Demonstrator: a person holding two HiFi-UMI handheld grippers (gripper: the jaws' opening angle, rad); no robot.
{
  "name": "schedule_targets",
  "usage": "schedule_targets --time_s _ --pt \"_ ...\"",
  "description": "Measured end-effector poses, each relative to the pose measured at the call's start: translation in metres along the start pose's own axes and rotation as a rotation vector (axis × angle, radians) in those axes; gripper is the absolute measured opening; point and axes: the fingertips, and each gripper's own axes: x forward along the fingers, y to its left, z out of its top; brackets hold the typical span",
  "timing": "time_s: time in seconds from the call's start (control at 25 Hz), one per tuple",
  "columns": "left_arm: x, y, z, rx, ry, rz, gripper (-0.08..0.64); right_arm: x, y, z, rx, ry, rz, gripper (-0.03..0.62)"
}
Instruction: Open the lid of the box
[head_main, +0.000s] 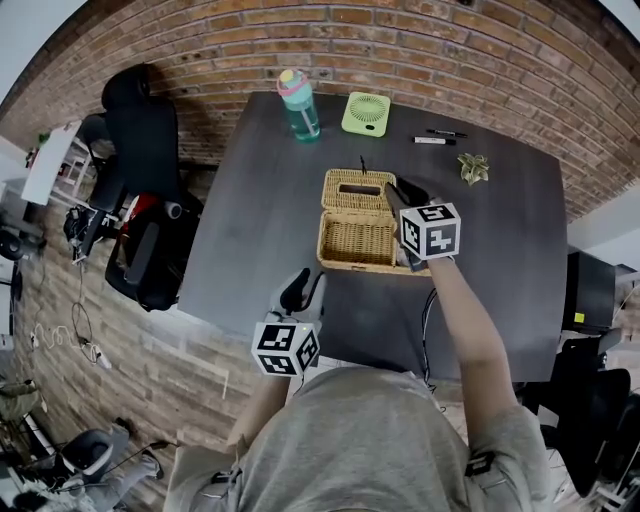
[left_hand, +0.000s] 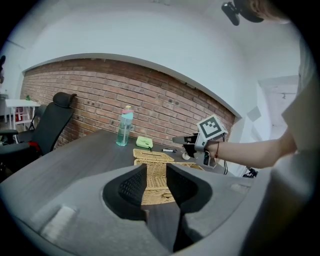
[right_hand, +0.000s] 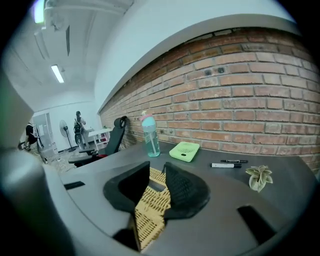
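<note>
Box (head_main: 357, 243), lid (head_main: 357, 188) tilted back. Right gripper (head_main: 396, 194) jaws parted at lid's right edge; left gripper (head_main: 303, 290) released. I'd ease lid rearward gently.

A rectangular box (head_main: 357, 243) of pale woven wicker stands upright near the middle of the dark tabletop (head_main: 260, 220). It is open, and its woven floor shows bare from above. Its lid (head_main: 343, 200), of the same wicker with a dark oblong slot (head_main: 359, 187) in the middle, is swung back past the far rim and lies roughly level. Whether the lid touches the tabletop cannot be told.
</note>
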Motion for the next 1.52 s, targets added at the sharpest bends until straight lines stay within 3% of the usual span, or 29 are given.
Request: schedule_targets --time_s 0.28,0.84,1.52 --pt "-0.017 -0.013 -0.003 0.012 -0.019 -0.011 0.112 -0.049 0.037 0.0 -0.055 -0.065 0.01 0.078" --pt "-0.073 -0.041 -0.024 0.045 -0.055 -0.031 0.087 -0.158 0.097 -0.038 -0.025 -0.17 -0.025 0.012" --pt "-0.158 -0.088 -0.061 0.058 -0.082 -0.051 0.038 -0.274 0.181 -0.104 -0.041 -0.177 0.012 0.005"
